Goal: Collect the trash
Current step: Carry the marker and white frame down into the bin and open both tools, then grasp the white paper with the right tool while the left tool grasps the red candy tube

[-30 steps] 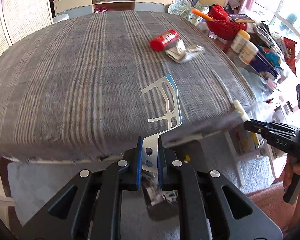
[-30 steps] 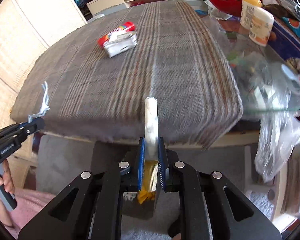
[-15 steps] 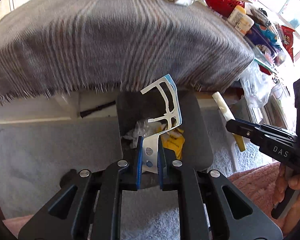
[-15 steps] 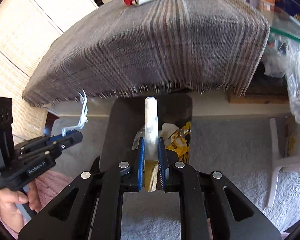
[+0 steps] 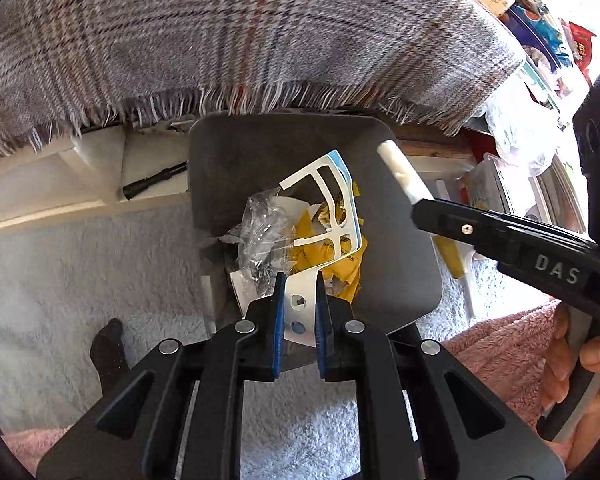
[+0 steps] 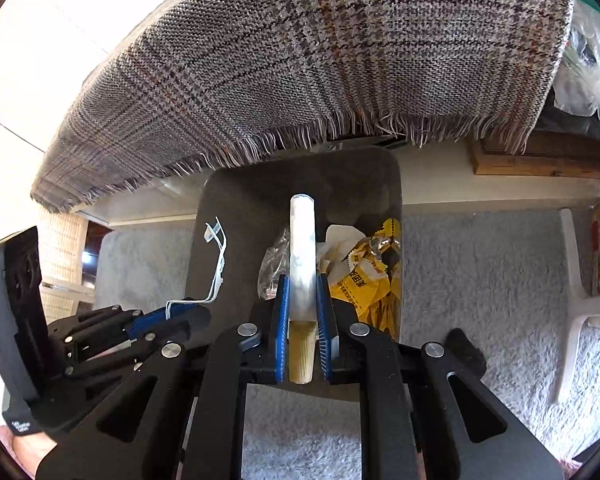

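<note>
My left gripper (image 5: 299,280) is shut on a white cut-out plastic card (image 5: 324,208) with a blue edge, held over the dark grey trash bin (image 5: 396,248). My right gripper (image 6: 302,284) is shut on a white and yellow tube (image 6: 302,248), also held over the bin (image 6: 228,216). The bin holds yellow wrappers (image 6: 364,280) and crumpled clear plastic (image 5: 264,232). The right gripper (image 5: 416,210) with its tube (image 5: 400,170) shows at the right of the left wrist view. The left gripper (image 6: 202,306) with the card (image 6: 218,256) shows at the left of the right wrist view.
A fringed plaid cloth (image 5: 260,32) hangs over the table edge just above the bin. A pale shaggy rug (image 6: 480,272) covers the floor. Cluttered bags and boxes (image 5: 540,40) stand at the far right. A white plastic stool leg (image 6: 576,280) stands right of the bin.
Both grippers have dropped from table height and come closer over the bin, each still holding its item. The table top has left the view.
</note>
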{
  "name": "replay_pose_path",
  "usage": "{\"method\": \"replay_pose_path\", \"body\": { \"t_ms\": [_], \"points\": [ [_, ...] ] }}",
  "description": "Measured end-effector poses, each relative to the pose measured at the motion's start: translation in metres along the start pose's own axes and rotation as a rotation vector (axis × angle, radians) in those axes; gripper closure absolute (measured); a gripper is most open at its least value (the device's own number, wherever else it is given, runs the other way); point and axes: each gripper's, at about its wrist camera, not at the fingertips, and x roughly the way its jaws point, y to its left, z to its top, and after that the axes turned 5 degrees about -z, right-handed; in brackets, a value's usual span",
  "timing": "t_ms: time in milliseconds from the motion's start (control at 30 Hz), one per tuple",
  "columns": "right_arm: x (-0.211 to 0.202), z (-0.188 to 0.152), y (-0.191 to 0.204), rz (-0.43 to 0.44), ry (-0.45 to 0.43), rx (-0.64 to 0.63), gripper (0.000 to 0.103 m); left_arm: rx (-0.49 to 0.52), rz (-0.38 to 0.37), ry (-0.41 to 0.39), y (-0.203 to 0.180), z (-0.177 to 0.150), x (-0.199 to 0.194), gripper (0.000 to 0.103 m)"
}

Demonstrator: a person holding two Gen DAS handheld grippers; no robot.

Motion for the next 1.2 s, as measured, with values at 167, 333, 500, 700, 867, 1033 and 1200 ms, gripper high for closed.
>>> {"method": "replay_pose_path", "body": {
  "t_ms": [167, 333, 500, 700, 867, 1033, 1200],
  "points": [
    [0.003, 0.003, -0.004, 0.007, -0.009, 0.022, 0.086, -0.007, -0.009, 0.014, 0.002, 0.003, 0.004, 0.091],
    [-0.001, 0.006, -0.009, -0.008, -0.03, 0.032, 0.071, 0.001, 0.002, 0.02, 0.001, 0.003, 0.005, 0.074],
    [-0.009, 0.01, -0.022, -0.049, -0.078, 0.072, 0.045, -0.01, 0.039, -0.007, 0.007, 0.004, 0.001, 0.05],
    [-0.024, 0.01, -0.042, -0.067, -0.148, 0.151, 0.009, -0.02, 0.076, -0.06, 0.015, 0.005, -0.014, 0.011],
    [-0.043, 0.013, -0.043, -0.039, -0.159, 0.165, 0.004, -0.048, 0.079, -0.103, 0.021, 0.01, -0.045, 0.008],
    [-0.084, 0.032, -0.027, -0.053, -0.222, 0.113, 0.004, -0.054, 0.119, -0.141, 0.026, 0.028, -0.086, 0.008],
    [-0.122, 0.069, -0.008, -0.092, -0.277, 0.054, 0.004, -0.044, 0.141, -0.173, 0.026, 0.064, -0.122, 0.008]
  ]
}}
